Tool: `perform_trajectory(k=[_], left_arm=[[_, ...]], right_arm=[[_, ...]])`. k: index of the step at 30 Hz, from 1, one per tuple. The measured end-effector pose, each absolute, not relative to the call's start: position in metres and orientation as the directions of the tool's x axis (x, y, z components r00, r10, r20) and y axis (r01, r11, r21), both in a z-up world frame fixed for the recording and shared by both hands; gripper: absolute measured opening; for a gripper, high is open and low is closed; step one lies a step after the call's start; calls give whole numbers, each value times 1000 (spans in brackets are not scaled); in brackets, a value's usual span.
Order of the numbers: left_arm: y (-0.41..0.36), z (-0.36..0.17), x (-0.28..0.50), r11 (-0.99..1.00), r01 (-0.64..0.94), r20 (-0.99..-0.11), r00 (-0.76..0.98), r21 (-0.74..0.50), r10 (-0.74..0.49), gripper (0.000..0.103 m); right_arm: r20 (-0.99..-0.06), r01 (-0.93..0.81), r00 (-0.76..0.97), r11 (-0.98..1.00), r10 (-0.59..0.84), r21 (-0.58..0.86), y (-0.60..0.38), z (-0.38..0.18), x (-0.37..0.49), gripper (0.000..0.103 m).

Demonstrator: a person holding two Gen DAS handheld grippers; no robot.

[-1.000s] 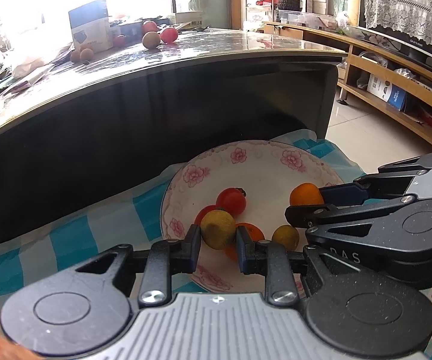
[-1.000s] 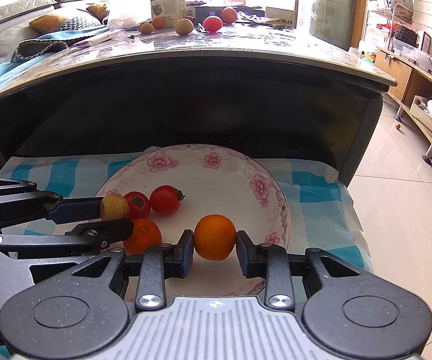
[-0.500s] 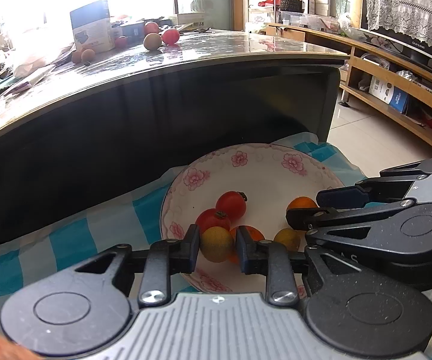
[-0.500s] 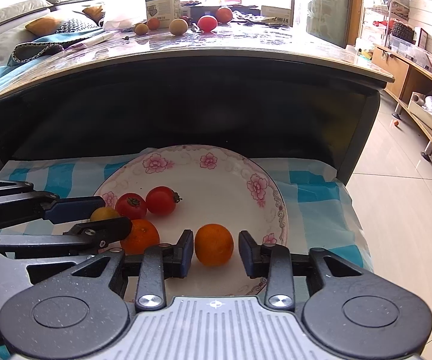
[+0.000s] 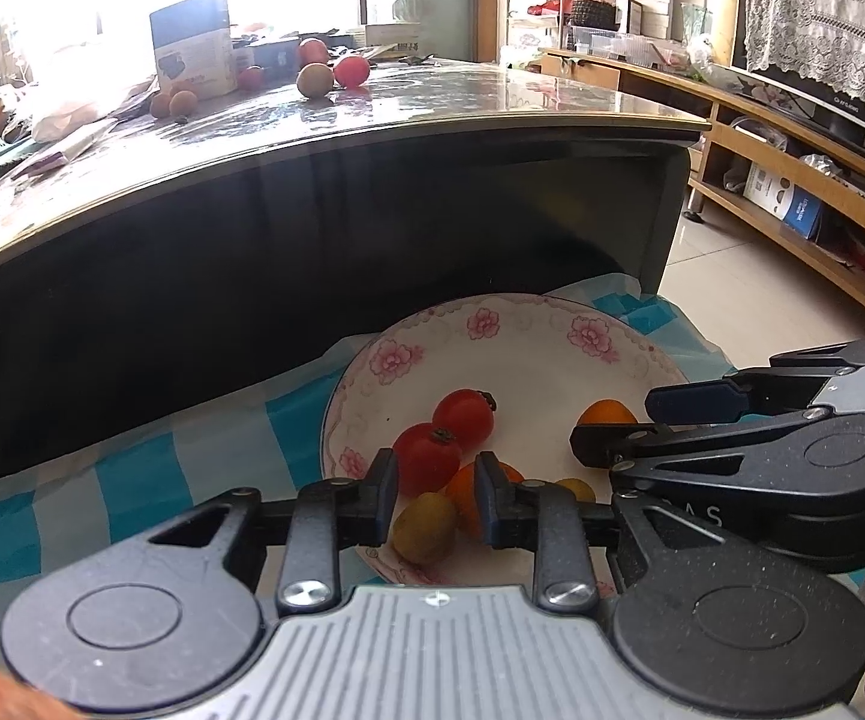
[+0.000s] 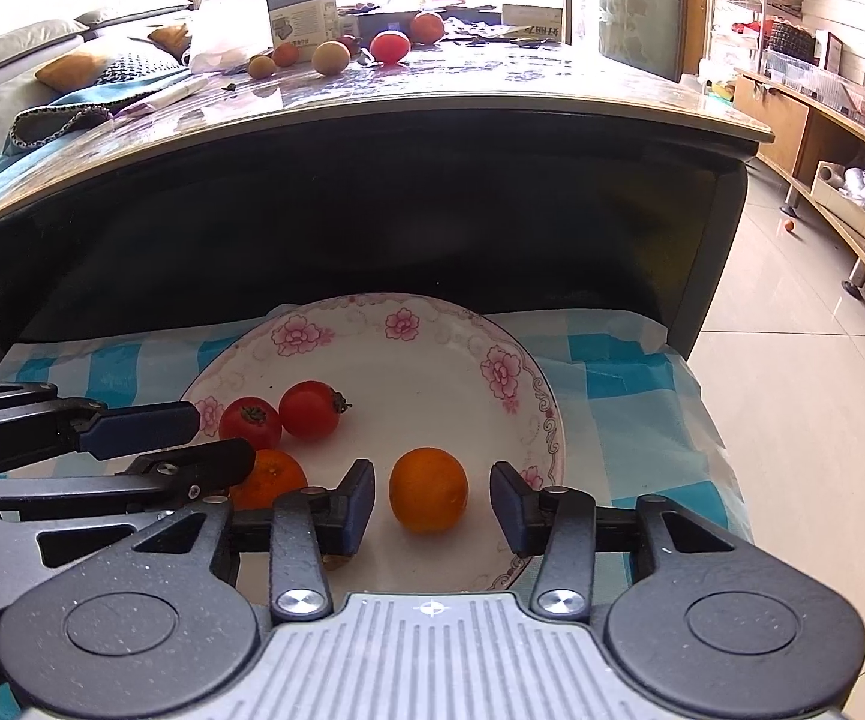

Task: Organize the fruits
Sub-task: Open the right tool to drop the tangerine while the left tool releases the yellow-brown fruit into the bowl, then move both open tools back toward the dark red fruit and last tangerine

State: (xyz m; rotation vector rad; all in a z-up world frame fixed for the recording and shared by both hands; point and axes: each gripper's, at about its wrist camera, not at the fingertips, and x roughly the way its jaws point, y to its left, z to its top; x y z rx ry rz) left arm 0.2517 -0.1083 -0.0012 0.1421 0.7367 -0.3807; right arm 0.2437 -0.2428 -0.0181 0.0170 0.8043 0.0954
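A white plate (image 6: 528, 396) with pink flowers lies on a blue and white checked cloth (image 6: 630, 360), in front of a dark desk (image 6: 372, 192) that rises close behind it. The right claw (image 6: 431, 507) is wide open around an orange (image 6: 428, 497) on the near part of the plate, and its fingers do not touch the fruit. The left claw (image 5: 436, 501) is also open, over the near left edge of the plate; a yellow-green fruit (image 5: 425, 527) lies between its fingers, apparently free of both. Two red tomatoes (image 6: 279, 417) touch each other near the middle of the plate, and a second orange (image 6: 270, 477) lies partly hidden behind the left claw. On the desk top, well apart, stand a box (image 6: 300, 6) and some more fruits (image 6: 360, 51).
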Motion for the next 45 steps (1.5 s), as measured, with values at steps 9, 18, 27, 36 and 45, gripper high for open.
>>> perform_trajectory(k=[9,18,27,36,45], left_arm=[[-107,2,252,924,380,-670,677,-35,-304,38],[-100,10,245,926,376,-654,688,-48,-313,44],[-76,23,223,930,364,-647,699,-45,-305,44],[-40,32,186,935,349,-654,695,-57,-299,45],[-9,19,150,935,349,-672,675,-72,-303,45]], right_arm=[[-711,-66,696,995,98,73,-248,-14,243,47],[-693,-69,713,995,102,75,-247,-5,238,50],[-681,-106,724,993,112,50,-226,14,221,51],[-715,-147,690,989,114,15,-203,15,183,51],[-768,-143,621,986,158,87,-192,-5,164,51]])
